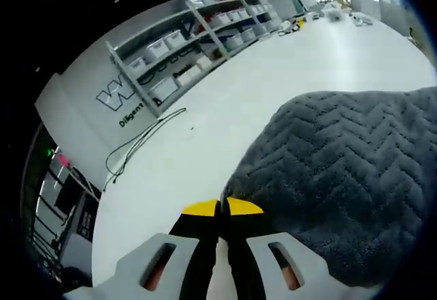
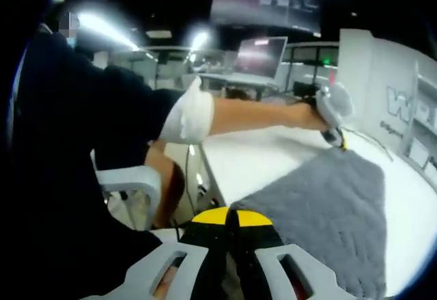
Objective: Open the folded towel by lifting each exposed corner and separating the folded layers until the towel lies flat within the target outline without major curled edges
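Observation:
A dark grey towel (image 1: 341, 177) with a herringbone weave lies on the white table (image 1: 273, 88), spreading to the right in the left gripper view. My left gripper (image 1: 220, 208) has its yellow-tipped jaws pressed together right at the towel's near edge, and the cloth seems pinched between them. In the right gripper view the towel (image 2: 321, 211) stretches away toward its far corner, where the left gripper (image 2: 336, 136) sits in a gloved hand. My right gripper (image 2: 229, 216) is shut at the towel's near corner, apparently on the cloth.
Shelving with white bins (image 1: 191, 47) stands beyond the table, and a thin cable (image 1: 143, 139) trails across the tabletop. Small items (image 1: 328, 13) lie at the far end. The person's arm (image 2: 252, 115) spans the right gripper view above a white chair (image 2: 130, 177).

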{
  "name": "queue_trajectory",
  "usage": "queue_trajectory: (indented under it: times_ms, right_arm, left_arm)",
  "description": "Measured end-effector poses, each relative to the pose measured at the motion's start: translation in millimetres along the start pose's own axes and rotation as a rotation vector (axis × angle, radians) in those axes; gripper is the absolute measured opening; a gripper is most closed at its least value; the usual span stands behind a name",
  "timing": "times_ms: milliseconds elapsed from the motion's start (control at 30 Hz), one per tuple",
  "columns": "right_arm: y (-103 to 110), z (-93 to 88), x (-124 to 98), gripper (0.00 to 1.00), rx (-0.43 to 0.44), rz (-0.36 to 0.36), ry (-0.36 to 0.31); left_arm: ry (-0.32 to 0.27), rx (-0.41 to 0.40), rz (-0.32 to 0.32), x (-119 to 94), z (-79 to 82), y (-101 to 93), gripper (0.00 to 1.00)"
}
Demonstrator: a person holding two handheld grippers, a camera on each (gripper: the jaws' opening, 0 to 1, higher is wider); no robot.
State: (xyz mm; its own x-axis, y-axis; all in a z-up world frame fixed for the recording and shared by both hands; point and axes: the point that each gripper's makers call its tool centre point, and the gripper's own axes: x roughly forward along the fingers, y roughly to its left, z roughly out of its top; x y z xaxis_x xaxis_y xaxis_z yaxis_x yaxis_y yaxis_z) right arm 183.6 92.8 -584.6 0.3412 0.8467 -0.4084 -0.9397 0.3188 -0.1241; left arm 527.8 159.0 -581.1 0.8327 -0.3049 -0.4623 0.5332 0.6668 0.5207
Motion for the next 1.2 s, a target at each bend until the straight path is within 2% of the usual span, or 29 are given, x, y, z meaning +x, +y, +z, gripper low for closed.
queue_trajectory:
  times_ms: [367,600,1067,1200]
  right_arm:
    - [0,6.6,3,0.0,0.01,-0.001,-0.033]
    - [1,9.7,8,0.0,0.033,0.008,-0.045]
    - [3,12.1,14,0.0,0.048,0.004,-0.052]
    - [5,13.7,16,0.0,0.056,0.001,-0.059]
  left_arm:
    - [-0.03,0.001,-0.016,1,6.9,-8.5,0.02]
    - [-0.047,-0.051,-0.03,9,11.0,-5.5,0.02]
    - [-0.084,-0.101,-0.046,15,19.7,-10.3,0.02]
    - [-0.089,-0.095,-0.046,16,21.5,-11.5,0.02]
